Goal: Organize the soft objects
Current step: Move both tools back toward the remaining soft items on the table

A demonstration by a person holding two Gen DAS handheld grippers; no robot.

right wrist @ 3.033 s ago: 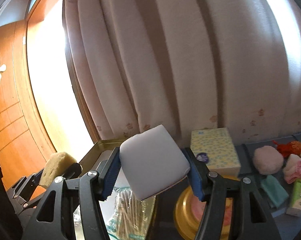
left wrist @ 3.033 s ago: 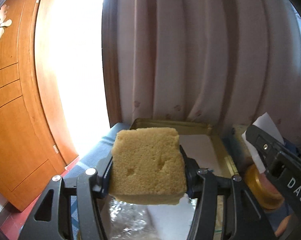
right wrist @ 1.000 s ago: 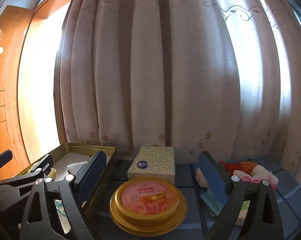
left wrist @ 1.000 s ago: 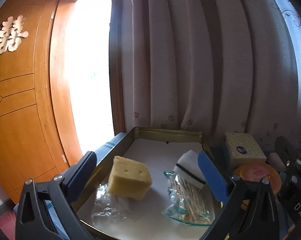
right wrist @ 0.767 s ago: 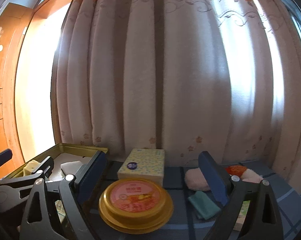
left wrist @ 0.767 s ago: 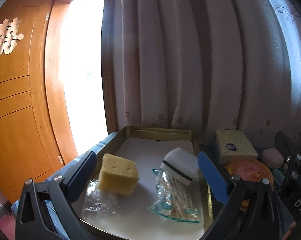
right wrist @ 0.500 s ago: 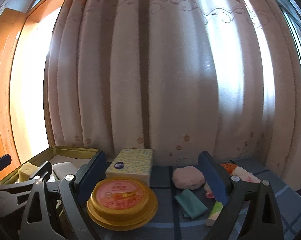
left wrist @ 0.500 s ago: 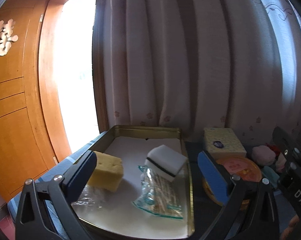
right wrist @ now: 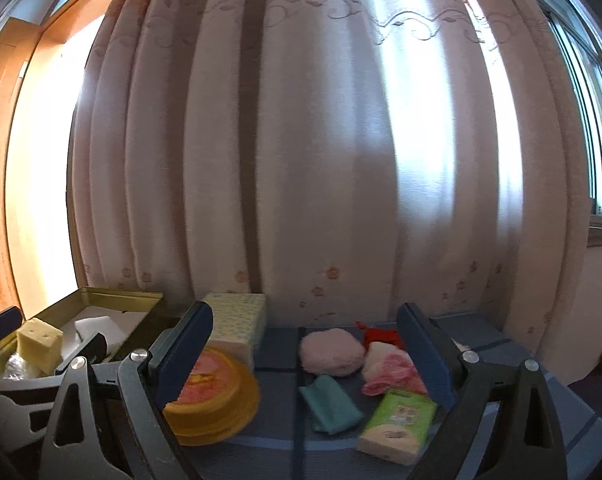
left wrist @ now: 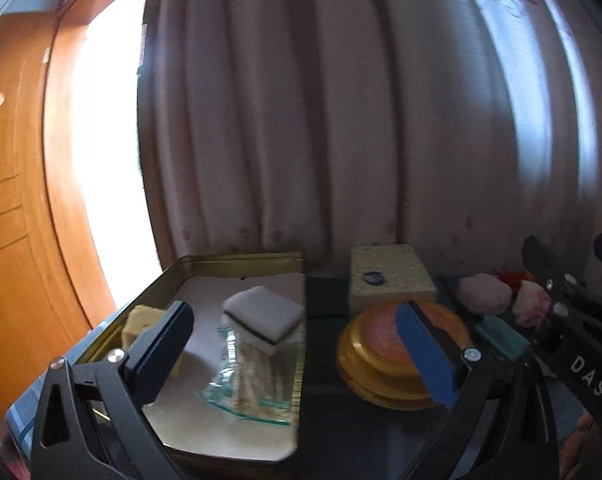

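Note:
The gold metal tray [left wrist: 237,259] [right wrist: 113,294] holds a yellow sponge [left wrist: 139,318] [right wrist: 40,339], a white sponge with a dark stripe [left wrist: 263,312] [right wrist: 97,330] and a clear bag of cotton swabs [left wrist: 253,376]. My left gripper [left wrist: 297,348] is open and empty in front of the tray. My right gripper [right wrist: 305,354] is open and empty over the blue table. Beyond it lie a pink puff [right wrist: 331,350] [left wrist: 485,288], a teal cloth [right wrist: 331,404], a pink-white soft toy [right wrist: 389,368], a red item [right wrist: 381,334] and a green tissue pack [right wrist: 399,426].
A round gold tin with an orange lid [left wrist: 397,356] [right wrist: 211,396] stands right of the tray. Behind it is a yellow tissue box [left wrist: 389,276] [right wrist: 237,324]. Curtains [right wrist: 301,140] hang close behind the table, a wooden door [left wrist: 9,216] is at left.
Both sponges were let go into the tray and both grippers opened. Since then both views have swung right, away from the tray and toward the soft items on the table.

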